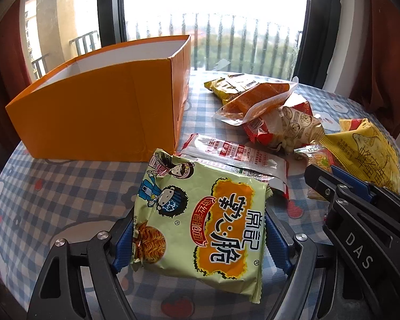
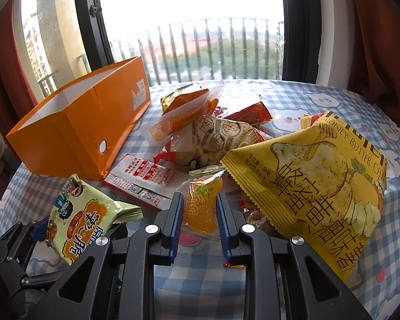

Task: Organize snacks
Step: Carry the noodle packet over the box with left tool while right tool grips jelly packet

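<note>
Two tongs, both loaded. Orange box (image 1: 93,112) upper left on checked tablecloth (image 1: 66,186), open top. Yellow chip bag (image 2: 320,186) at right. My left gripper (image 1: 198,242) clamps green noodle pack (image 1: 200,213), bottom centre. My right gripper (image 2: 200,213) pinches narrow on orange jelly pouch (image 2: 201,208).
</note>
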Demonstrator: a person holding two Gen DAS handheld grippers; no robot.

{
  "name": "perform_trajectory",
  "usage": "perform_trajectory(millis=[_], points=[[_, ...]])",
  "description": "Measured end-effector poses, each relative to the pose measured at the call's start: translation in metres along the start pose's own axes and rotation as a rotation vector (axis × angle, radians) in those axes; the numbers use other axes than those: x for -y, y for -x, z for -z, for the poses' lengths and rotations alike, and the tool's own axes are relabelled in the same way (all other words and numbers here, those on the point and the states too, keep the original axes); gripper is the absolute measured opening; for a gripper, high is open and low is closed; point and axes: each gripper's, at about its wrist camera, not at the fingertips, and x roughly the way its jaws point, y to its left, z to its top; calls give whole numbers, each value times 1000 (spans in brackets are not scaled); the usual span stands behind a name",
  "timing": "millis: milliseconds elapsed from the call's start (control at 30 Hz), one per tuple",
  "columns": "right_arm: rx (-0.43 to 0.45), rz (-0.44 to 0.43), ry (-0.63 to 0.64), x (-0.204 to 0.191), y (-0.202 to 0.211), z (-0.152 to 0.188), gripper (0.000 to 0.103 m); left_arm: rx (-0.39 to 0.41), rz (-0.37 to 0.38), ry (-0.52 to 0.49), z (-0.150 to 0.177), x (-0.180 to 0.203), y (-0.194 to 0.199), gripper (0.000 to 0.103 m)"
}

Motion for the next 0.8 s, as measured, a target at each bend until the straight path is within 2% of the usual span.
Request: perform_trajectory(millis=[367, 800], points=[[71, -45, -13, -6, 37, -19, 28, 90, -2, 2, -14, 2, 46, 82], [139, -51, -9, 1, 67, -55, 28, 154, -5, 9, -51, 15, 74, 82]])
